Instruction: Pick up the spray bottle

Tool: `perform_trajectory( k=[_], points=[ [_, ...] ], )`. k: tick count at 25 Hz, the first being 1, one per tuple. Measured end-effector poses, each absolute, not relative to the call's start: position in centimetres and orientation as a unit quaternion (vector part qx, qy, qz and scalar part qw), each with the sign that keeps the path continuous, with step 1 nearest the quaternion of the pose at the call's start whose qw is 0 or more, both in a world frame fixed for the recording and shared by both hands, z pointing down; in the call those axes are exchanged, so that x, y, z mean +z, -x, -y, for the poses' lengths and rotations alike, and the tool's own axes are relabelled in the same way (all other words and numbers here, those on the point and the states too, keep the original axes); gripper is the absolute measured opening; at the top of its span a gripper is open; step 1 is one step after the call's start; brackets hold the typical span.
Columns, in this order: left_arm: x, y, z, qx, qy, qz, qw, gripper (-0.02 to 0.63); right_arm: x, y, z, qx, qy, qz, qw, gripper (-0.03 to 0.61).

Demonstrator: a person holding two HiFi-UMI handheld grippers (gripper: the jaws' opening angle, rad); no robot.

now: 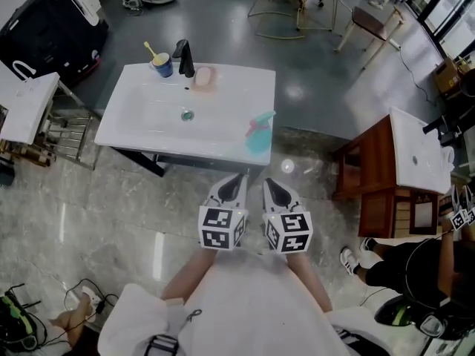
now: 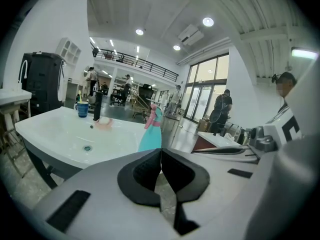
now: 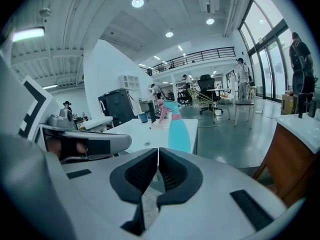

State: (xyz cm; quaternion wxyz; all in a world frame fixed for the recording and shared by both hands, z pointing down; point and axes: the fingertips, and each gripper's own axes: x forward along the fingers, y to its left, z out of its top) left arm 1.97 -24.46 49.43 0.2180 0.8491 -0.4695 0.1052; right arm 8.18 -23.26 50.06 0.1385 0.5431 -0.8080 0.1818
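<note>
A teal spray bottle (image 1: 259, 133) with a pink trigger stands upright on the front right corner of the white sink (image 1: 148, 132). It shows ahead in the left gripper view as the spray bottle (image 2: 151, 132), and in the right gripper view as the spray bottle (image 3: 178, 126). My left gripper (image 1: 239, 177) and right gripper (image 1: 270, 182) hang side by side just short of the sink's front edge, below the bottle. Both are shut and empty, their black pads meeting tip to tip. The left gripper (image 2: 161, 156) and right gripper (image 3: 158, 156) each point toward the bottle.
At the sink's back stand a blue cup (image 1: 161, 64) holding a toothbrush, a black tap (image 1: 183, 57) and a pink soap (image 1: 203, 78). A brown cabinet with a white top (image 1: 393, 169) is at the right. A person (image 1: 415, 265) sits at the lower right.
</note>
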Motion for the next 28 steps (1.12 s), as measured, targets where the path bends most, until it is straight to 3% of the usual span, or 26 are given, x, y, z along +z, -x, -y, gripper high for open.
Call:
perform_trajectory(
  k=[28],
  points=[
    [50.2,1.9,33.0,0.111,-0.865,0.432,0.229,0.026,49.9,-7.1,30.6,0.175,-0.592,0.772,0.15,0.036]
  ],
)
